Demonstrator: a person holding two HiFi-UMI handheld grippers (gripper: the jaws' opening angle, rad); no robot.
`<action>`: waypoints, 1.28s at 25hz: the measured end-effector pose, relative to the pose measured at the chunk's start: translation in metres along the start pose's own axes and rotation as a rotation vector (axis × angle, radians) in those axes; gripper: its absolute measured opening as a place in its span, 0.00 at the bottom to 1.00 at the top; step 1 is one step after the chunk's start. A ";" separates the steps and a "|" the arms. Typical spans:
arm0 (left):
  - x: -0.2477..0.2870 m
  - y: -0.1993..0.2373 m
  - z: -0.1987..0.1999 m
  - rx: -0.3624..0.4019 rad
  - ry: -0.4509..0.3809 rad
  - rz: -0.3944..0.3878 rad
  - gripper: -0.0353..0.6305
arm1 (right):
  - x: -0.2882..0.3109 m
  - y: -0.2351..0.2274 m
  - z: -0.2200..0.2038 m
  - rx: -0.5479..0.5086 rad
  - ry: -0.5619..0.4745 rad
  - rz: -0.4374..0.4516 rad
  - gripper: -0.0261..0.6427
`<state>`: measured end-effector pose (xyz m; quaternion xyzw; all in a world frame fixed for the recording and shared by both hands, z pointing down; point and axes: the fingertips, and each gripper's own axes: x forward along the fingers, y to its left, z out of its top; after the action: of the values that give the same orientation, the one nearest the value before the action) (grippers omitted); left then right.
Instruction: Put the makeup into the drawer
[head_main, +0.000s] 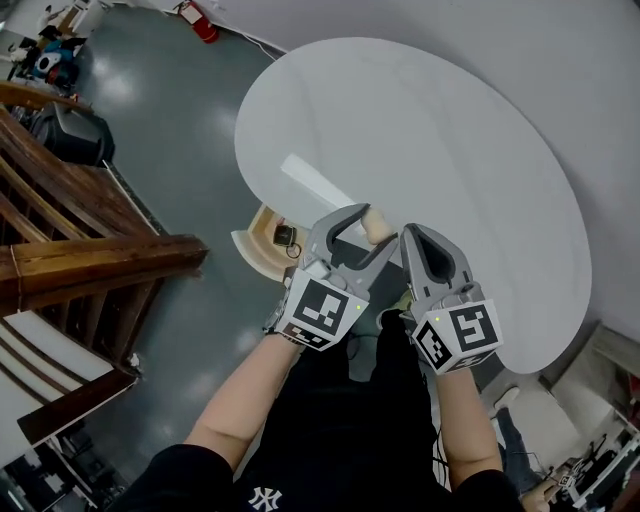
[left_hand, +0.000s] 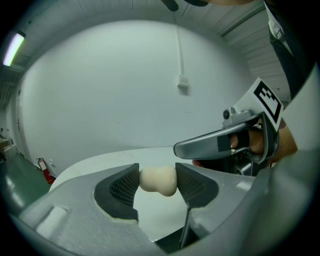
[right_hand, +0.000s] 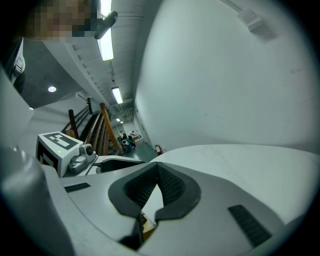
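A cream, peanut-shaped makeup sponge (left_hand: 158, 180) is pinched between the dark pads of my left gripper (left_hand: 157, 181). In the head view that gripper (head_main: 362, 222) hangs over the near edge of the round white table (head_main: 450, 150), and the sponge (head_main: 377, 229) shows at its tip. My right gripper (head_main: 418, 240) is close beside it on the right, and its pads (right_hand: 172, 186) meet with nothing between them. Below the table's left edge a curved wooden drawer (head_main: 252, 250) stands open with a small dark item (head_main: 286, 237) inside.
A wooden stair railing (head_main: 90, 255) runs along the left over the grey floor (head_main: 180, 120). A red fire extinguisher (head_main: 203, 25) stands by the far wall. A white wall (left_hand: 125, 85) rises behind the table.
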<state>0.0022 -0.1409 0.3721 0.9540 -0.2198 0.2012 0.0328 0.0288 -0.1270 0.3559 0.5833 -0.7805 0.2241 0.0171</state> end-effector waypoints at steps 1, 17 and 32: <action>-0.007 0.007 -0.005 -0.008 0.004 0.013 0.40 | 0.008 0.009 -0.003 -0.004 0.008 0.017 0.06; -0.068 0.097 -0.081 -0.095 0.052 0.141 0.40 | 0.106 0.091 -0.044 -0.037 0.098 0.159 0.06; -0.078 0.121 -0.180 -0.145 0.111 0.178 0.40 | 0.152 0.115 -0.118 -0.062 0.132 0.196 0.06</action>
<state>-0.1806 -0.1909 0.5033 0.9132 -0.3153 0.2396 0.0960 -0.1526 -0.1950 0.4681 0.4874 -0.8375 0.2385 0.0647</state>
